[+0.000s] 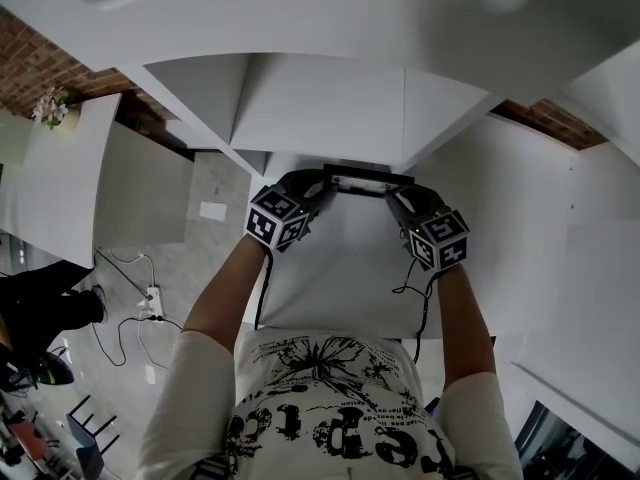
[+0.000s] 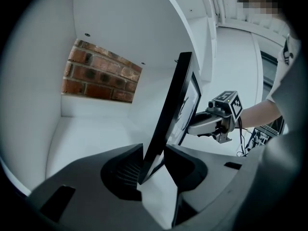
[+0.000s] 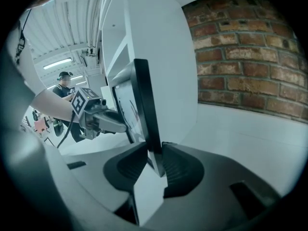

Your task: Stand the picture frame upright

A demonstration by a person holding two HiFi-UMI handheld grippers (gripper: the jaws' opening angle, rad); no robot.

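Jaws of your left gripper (image 2: 154, 147) are clamped on one end of the picture frame (image 2: 174, 100). Your right gripper (image 3: 154, 145) is clamped on the other end, so you hold the frame between the two with its face upright.

Your head view gives only the thin black top edge of the frame (image 1: 366, 179). It stretches from the left gripper (image 1: 316, 182) to the right gripper (image 1: 398, 196), just in front of the white shelf (image 1: 320, 108). The picture side does not show there at all.

The left gripper view does show it. The frame rises out of the jaws and leans to the right of them, and a dark line drawing is on the side that faces right. Past the frame, on the right, this view also shows the right gripper (image 2: 192, 127) at the far end.

The right gripper view shows the same from the other side. The frame (image 3: 144, 105) goes almost straight up from the jaws, and the drawing side faces left. The left gripper (image 3: 122, 125) is at the far end, on the left.

In both gripper views the lower corner of the frame hangs below the pads. Whether it touches the white surface (image 3: 269, 143) under it, I cannot tell.

Beyond the jaws each gripper view shows a brick wall (image 2: 101, 78). Only the right gripper view shows a person (image 3: 64, 83) far off to the left.
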